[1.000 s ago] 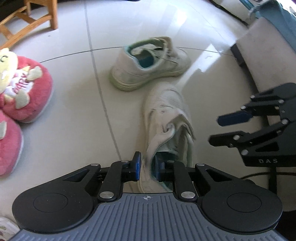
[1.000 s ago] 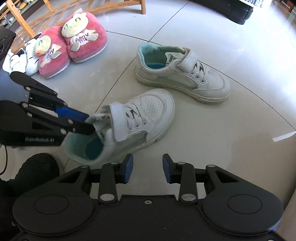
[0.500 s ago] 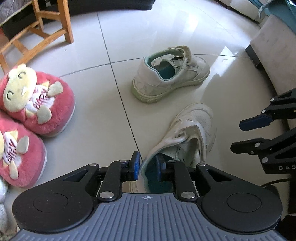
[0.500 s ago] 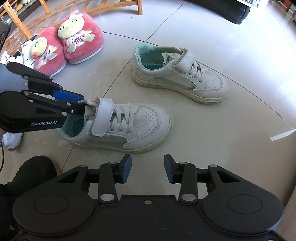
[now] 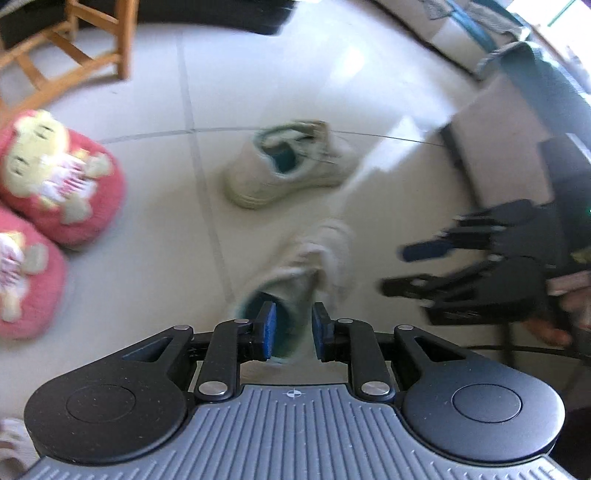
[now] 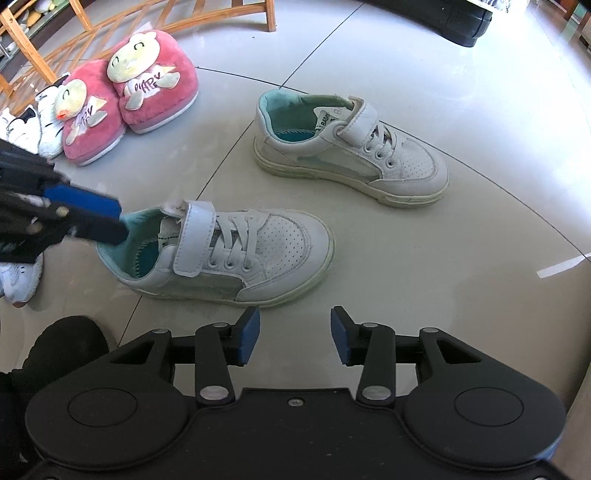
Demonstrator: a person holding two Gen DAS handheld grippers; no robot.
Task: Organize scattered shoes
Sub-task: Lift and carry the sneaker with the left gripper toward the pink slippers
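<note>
From my right wrist camera, the near sneaker (image 6: 221, 254) sits flat on the pale floor tiles (image 6: 461, 92), toe toward three o'clock and heel toward nine. My left gripper (image 6: 110, 221) comes in from nine o'clock at that heel; its jaws are opening, one blue pad (image 6: 85, 199) outside the collar and the dark finger inside the teal-lined mouth. In the left wrist view, which is blurred, the heel wall still stands between the two pads with gaps showing on both sides, so I read no grip on it.

My right gripper (image 6: 294, 339) hangs over bare tile at six o'clock of the near sneaker. Its jaws are opening too, about a moderate spread, with nothing between them.

The far sneaker (image 6: 351, 151) lies at about one o'clock of the near one, well apart, roughly parallel and toe also toward three o'clock.

Two pink plush slippers (image 6: 129, 99) sit side by side, touching, at about eleven o'clock, near a wooden chair frame (image 6: 269, 14). More white shoes (image 6: 33, 129) lie just beyond them toward nine o'clock, and another white shoe (image 6: 18, 277) sits under my left gripper.
</note>
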